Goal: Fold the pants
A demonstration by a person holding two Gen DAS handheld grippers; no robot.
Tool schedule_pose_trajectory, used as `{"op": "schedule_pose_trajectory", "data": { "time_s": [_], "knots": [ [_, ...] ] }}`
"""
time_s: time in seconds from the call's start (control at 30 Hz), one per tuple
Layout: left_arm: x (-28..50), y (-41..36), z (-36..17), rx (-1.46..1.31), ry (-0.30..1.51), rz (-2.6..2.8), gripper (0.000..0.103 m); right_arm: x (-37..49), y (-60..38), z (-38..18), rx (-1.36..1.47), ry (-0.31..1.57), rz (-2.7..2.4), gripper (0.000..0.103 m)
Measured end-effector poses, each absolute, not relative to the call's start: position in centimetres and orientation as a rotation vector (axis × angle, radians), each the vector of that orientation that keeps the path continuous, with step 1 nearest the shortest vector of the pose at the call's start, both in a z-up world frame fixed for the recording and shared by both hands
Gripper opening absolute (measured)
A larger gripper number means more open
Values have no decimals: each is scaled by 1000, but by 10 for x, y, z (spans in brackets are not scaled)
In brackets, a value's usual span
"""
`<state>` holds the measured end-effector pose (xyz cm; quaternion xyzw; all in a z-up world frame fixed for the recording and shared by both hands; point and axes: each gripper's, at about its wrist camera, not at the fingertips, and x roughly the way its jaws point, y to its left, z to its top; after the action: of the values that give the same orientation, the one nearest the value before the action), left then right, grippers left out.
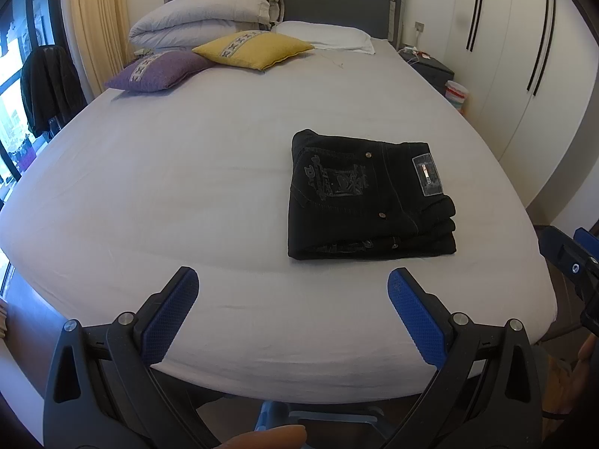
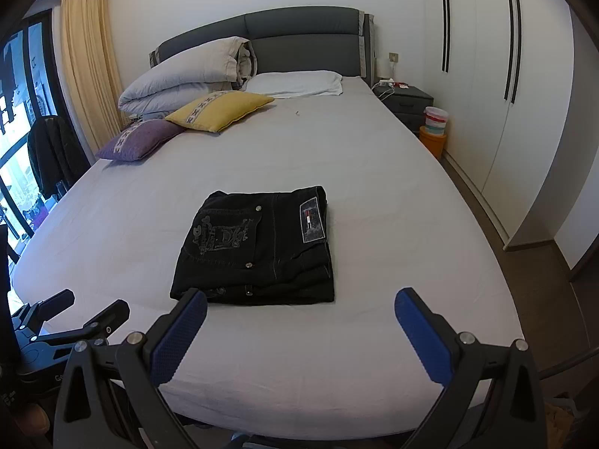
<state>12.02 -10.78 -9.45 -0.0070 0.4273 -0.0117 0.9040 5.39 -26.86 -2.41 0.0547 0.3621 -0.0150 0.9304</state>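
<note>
Black jeans lie folded into a compact stack on the white bed, back pocket and waist label facing up. In the left wrist view they sit ahead and to the right of my left gripper, which is open and holds nothing, back near the foot of the bed. In the right wrist view the folded jeans lie just beyond my right gripper, also open with nothing between its fingers. The left blue pad overlaps the stack's near corner in the image. The left gripper's body shows at lower left.
At the head of the bed lie a purple cushion, a yellow cushion, a rolled duvet and a white pillow. A nightstand and round boxes stand right of the bed, beside white wardrobes. A dark jacket hangs left.
</note>
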Motion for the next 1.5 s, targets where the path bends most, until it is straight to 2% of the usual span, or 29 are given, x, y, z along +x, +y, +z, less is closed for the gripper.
{"op": "schedule_pose_trajectory", "data": {
  "time_s": [1.5],
  "knots": [
    [117, -109, -101, -10, 897, -32, 103, 53, -263, -27, 109, 752, -24, 103]
  ]
}}
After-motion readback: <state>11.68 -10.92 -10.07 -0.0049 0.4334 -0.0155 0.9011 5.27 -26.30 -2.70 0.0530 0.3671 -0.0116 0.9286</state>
